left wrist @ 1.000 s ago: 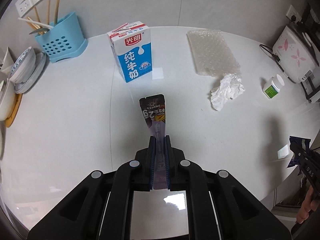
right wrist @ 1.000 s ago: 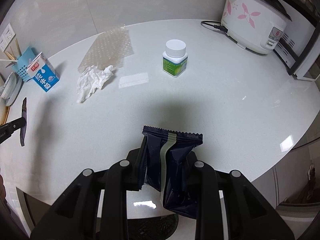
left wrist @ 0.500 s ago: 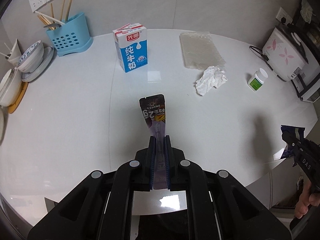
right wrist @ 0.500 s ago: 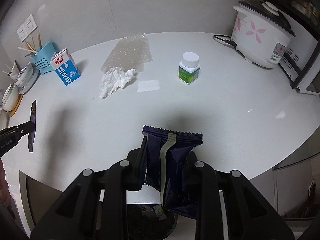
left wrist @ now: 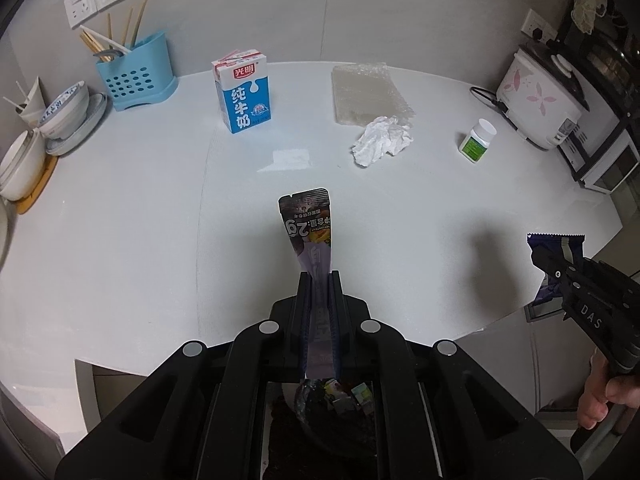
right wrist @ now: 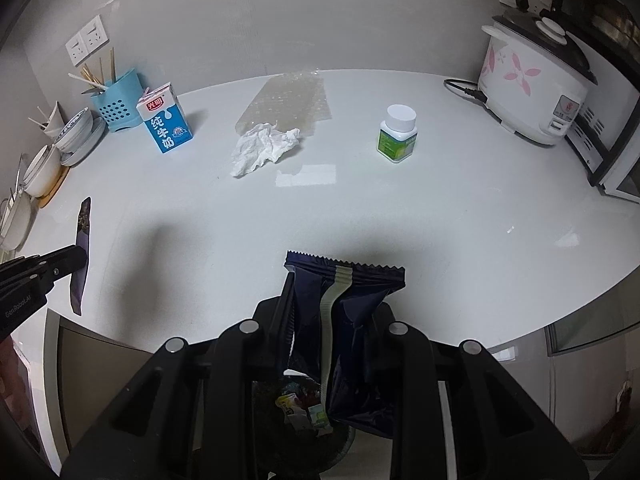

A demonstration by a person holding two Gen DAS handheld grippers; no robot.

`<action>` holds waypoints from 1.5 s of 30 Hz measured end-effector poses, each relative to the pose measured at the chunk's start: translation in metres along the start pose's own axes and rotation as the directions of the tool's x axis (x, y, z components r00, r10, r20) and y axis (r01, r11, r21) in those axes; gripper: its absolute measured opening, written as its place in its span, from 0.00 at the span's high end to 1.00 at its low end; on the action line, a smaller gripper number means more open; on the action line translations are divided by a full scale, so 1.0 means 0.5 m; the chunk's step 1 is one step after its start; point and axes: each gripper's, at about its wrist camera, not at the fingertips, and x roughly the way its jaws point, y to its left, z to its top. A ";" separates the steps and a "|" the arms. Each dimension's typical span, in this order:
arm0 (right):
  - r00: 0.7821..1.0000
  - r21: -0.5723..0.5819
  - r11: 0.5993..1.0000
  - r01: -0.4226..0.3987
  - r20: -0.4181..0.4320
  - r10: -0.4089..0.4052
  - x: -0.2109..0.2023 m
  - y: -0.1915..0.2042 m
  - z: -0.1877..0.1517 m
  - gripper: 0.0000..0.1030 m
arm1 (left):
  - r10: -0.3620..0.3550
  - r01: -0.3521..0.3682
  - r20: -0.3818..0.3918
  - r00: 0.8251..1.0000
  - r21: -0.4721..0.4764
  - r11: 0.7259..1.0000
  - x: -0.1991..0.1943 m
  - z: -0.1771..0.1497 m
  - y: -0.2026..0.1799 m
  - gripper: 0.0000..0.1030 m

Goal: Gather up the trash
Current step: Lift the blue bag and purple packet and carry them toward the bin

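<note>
both grippers have pulled back past the table [left wrist: 120, 240] edge since a second ago, and a bin [right wrist: 304, 412] with scraps now shows low in each frame. left gripper [left wrist: 319, 280] is clamped tight on a thin purple wrapper [left wrist: 308, 224] at frame centre. right gripper [right wrist: 334, 300] is pinched on a crumpled navy packet [right wrist: 352, 312] at lower centre. tissue [left wrist: 382, 140] lies upper right of centre.

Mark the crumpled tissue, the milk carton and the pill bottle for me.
crumpled tissue [right wrist: 264, 149], right wrist view, middle of the wad.
milk carton [left wrist: 245, 100], left wrist view, blue front face.
pill bottle [right wrist: 397, 136], right wrist view, green label.
</note>
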 end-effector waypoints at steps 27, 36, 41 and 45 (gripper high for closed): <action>0.998 -0.073 0.995 -0.063 -0.028 0.061 -0.039 0.047 -0.142 0.76 | -0.058 0.059 -0.021 0.998 0.055 0.997 -0.040 -0.162 -0.052 0.93; 0.995 -0.074 0.994 -0.076 -0.064 0.071 -0.018 0.057 -0.185 0.76 | -0.080 0.083 -0.046 0.996 0.071 0.994 -0.012 -0.201 -0.069 0.93; 0.994 -0.071 0.995 -0.072 -0.089 0.066 0.002 0.057 -0.209 0.76 | -0.080 0.085 -0.062 0.995 0.074 0.994 0.017 -0.223 -0.067 0.93; 0.993 -0.075 0.995 -0.070 -0.105 0.062 0.018 0.060 -0.230 0.76 | -0.077 0.082 -0.065 0.995 0.082 0.993 0.043 -0.245 -0.062 0.93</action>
